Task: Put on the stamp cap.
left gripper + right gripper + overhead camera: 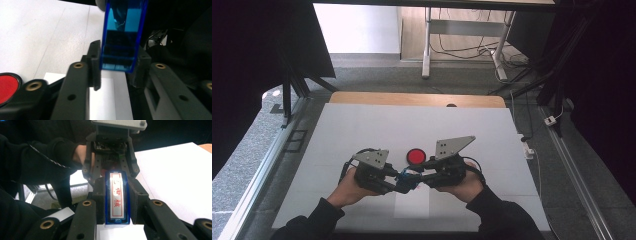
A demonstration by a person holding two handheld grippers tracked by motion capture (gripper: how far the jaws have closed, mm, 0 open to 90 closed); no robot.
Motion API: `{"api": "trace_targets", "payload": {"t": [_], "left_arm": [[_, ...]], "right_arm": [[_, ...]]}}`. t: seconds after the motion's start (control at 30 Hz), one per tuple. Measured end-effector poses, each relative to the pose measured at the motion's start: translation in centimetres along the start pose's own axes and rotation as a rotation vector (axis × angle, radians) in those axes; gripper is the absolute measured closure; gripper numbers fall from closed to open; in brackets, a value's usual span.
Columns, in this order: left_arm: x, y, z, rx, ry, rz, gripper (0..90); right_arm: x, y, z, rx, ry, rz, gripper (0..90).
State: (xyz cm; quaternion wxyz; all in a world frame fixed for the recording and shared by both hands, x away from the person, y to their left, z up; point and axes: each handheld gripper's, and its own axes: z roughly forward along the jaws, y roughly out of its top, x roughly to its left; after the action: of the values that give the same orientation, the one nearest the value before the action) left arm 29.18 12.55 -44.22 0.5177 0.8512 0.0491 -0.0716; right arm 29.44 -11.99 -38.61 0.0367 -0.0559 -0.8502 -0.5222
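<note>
Between your two hands, just above the white desk [362, 130], a small blue stamp case [117, 199] bridges the left gripper [404, 186] and the right gripper [418, 179]. The right jaws are clamped on its long sides, label with red characters facing up. In the left gripper view the near pad stands slightly off the case [122, 37], so judge those jaws released, the case between them. A red round cap [415, 156] lies on the desk just beyond. The case looks like hard, glossy, translucent plastic: light and stiff, but likely slippery under rubber pads, and its thin walls could crack if over-squeezed. You should take it on the flat long faces, squarely, near mid-length.
</note>
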Motion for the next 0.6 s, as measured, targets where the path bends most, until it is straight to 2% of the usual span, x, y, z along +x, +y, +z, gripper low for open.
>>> {"api": "trace_targets", "payload": {"t": [0.1,0.2,0.33,0.6], "left_arm": [[-0.2,0.0,0.1,0.024,0.028,0.0,55.3],[-0.2,-0.2,0.0,0.036,0.062,-0.027,50.8],[-0.3,-0.5,-0.5,0.025,0.124,-0.073,44.5],[-0.9,-0.9,-1.5,0.018,0.22,-0.111,31.8]], "right_arm": [[-0.1,-0.1,0.0,-0.003,-0.012,-0.001,71.3],[-0.2,-0.1,-0.2,-0.005,-0.021,0.002,71.3],[-0.2,-0.1,-0.2,-0.006,-0.03,-0.004,71.2],[-0.1,-0.1,-0.2,0.003,-0.056,-0.014,71.2]]}}
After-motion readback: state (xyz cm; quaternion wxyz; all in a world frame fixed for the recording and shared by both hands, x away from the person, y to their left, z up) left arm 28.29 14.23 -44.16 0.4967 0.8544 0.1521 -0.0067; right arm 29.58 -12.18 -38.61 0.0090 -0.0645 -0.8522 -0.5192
